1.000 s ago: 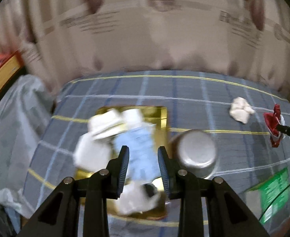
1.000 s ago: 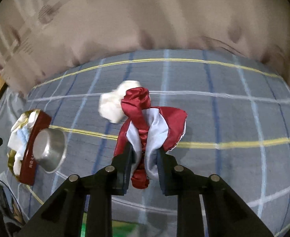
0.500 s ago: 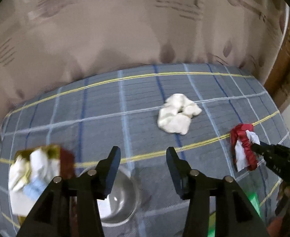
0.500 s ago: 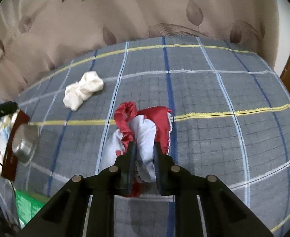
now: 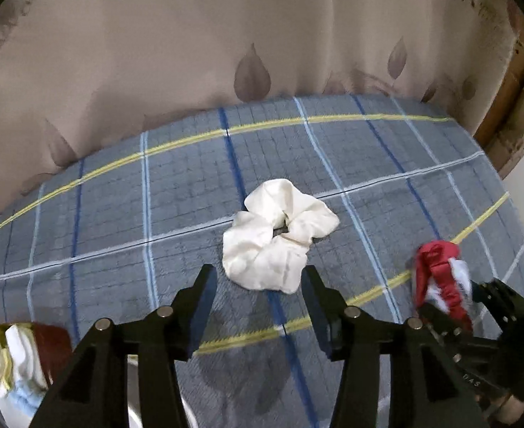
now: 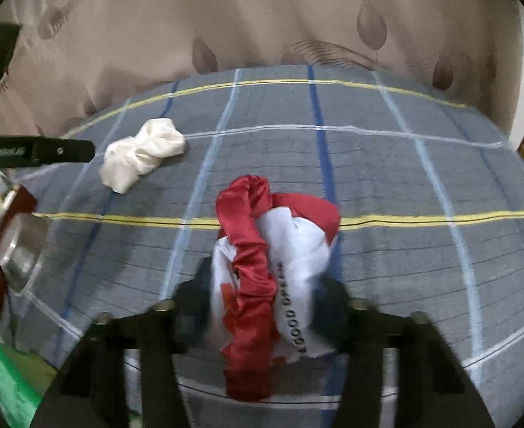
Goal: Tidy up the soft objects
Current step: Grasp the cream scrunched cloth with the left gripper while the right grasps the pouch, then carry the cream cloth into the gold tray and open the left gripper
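A white scrunchie (image 5: 278, 235) lies on the blue plaid cloth (image 5: 176, 196), just ahead of my left gripper (image 5: 258, 285), which is open and empty with a finger on each side of its near edge. It also shows in the right wrist view (image 6: 142, 153). A red and white scrunchie (image 6: 269, 267) sits between the fingers of my right gripper (image 6: 262, 285), whose jaws stand wide apart around it. The same scrunchie and gripper show at the right of the left wrist view (image 5: 440, 278). The right view is blurred.
A dark red box (image 5: 19, 360) holding white and pale blue soft things sits at the lower left, next to a metal bowl (image 6: 23, 249). A green object (image 6: 12, 385) lies at the near left. A beige curtain (image 5: 226, 42) hangs behind the cloth.
My left gripper has swung right from the box to the white scrunchie and opened wider. My right gripper's jaws have spread apart around the red and white scrunchie.
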A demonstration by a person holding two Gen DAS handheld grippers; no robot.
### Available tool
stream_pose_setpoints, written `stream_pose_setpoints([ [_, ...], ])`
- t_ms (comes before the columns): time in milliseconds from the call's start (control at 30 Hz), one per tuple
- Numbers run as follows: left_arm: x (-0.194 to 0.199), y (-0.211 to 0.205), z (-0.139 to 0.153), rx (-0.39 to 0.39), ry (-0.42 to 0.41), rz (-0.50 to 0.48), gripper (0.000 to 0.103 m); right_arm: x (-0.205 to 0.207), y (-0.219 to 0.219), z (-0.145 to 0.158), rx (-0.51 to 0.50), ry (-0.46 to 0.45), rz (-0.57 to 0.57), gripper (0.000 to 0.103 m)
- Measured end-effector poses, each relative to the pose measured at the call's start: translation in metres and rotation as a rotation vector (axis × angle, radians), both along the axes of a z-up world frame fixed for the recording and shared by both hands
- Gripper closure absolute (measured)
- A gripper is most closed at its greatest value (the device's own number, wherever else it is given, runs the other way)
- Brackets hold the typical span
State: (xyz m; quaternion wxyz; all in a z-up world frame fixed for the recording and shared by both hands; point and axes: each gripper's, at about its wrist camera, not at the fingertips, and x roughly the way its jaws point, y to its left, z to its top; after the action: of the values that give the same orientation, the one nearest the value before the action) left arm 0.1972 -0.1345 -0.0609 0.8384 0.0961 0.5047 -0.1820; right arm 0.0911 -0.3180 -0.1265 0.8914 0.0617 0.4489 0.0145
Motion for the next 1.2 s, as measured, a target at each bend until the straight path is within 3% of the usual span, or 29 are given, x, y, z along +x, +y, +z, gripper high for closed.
stream_pose_setpoints([
  [100, 0.010, -0.009, -0.013, 0.017, 0.012, 0.001, 0.053, -0.007, -0.011, 0.000, 0.002, -0.009, -0.027, 0.075],
  [433, 0.033, -0.036, -0.043, 0.035, 0.040, -0.021, 0.052, -0.014, -0.012, -0.006, 0.009, -0.048, -0.022, 0.074],
  [500, 0.040, -0.037, -0.052, 0.047, 0.052, -0.002, 0.047, -0.013, -0.011, -0.005, 0.004, -0.047, -0.018, 0.072],
  [667, 0.049, -0.026, -0.055, -0.030, 0.035, 0.048, 0.046, -0.013, -0.011, -0.003, 0.001, -0.047, -0.013, 0.070],
  [800, 0.043, -0.026, -0.052, -0.008, 0.005, 0.022, 0.087, -0.012, -0.010, -0.002, -0.011, -0.046, -0.013, 0.070],
  [900, 0.038, -0.023, -0.049, 0.011, 0.004, 0.026, 0.092, -0.012, -0.009, -0.002, -0.017, -0.046, -0.014, 0.070],
  [1200, 0.006, -0.012, -0.032, 0.032, -0.032, 0.026, 0.093, -0.012, -0.004, -0.002, -0.050, -0.042, -0.008, 0.067],
])
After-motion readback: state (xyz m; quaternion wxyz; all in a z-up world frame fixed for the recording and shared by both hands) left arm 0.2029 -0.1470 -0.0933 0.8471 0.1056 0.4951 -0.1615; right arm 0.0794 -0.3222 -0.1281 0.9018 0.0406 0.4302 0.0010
